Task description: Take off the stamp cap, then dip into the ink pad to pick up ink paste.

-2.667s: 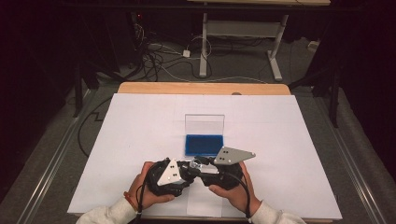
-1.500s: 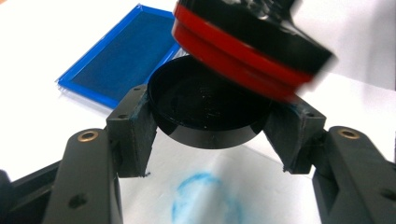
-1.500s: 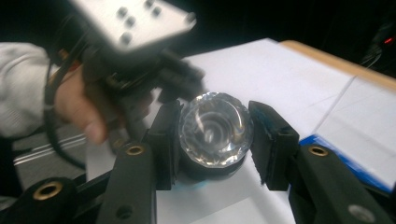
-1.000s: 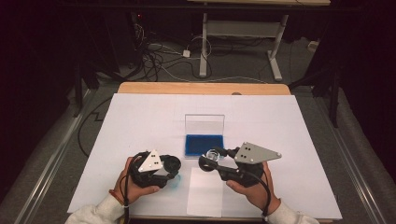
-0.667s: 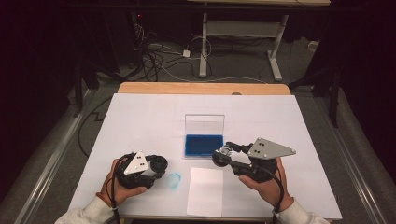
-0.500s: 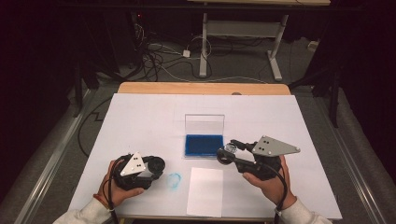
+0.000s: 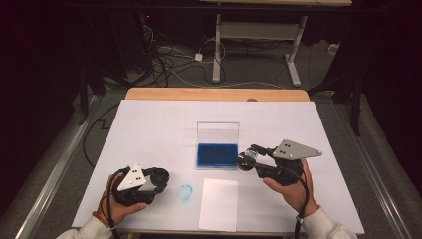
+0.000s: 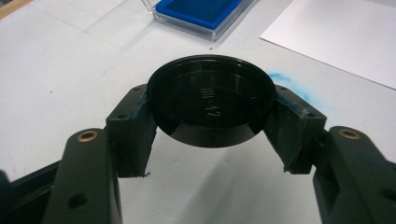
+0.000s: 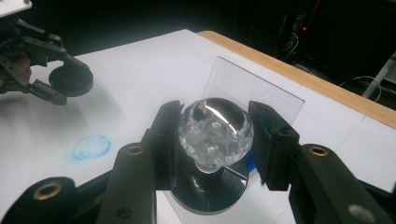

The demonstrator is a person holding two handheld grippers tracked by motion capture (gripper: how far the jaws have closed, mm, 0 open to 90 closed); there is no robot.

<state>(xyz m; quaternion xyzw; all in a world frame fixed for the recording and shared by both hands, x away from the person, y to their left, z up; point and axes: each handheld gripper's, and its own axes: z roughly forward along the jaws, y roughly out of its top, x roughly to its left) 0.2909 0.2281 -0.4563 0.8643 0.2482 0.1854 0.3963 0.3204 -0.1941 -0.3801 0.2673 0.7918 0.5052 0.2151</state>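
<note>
At the left of the white table (image 7: 149, 124), the left gripper (image 7: 158, 178) has its 2 jaws clamped on the rim of a round black cap (image 8: 211, 105), held just above the surface beside a blue ink ring (image 7: 185, 192). Toward the centre lie a blank white sheet (image 7: 219, 204) and, behind it, an open blue ink pad (image 7: 217, 155) with its clear lid upright. At the right, the right gripper (image 7: 247, 160) is clamped on the clear faceted knob of a stamp (image 9: 215, 130), held at the ink pad's right edge.

Lid (image 8: 211, 105) lettering perhaps too blurred
</note>
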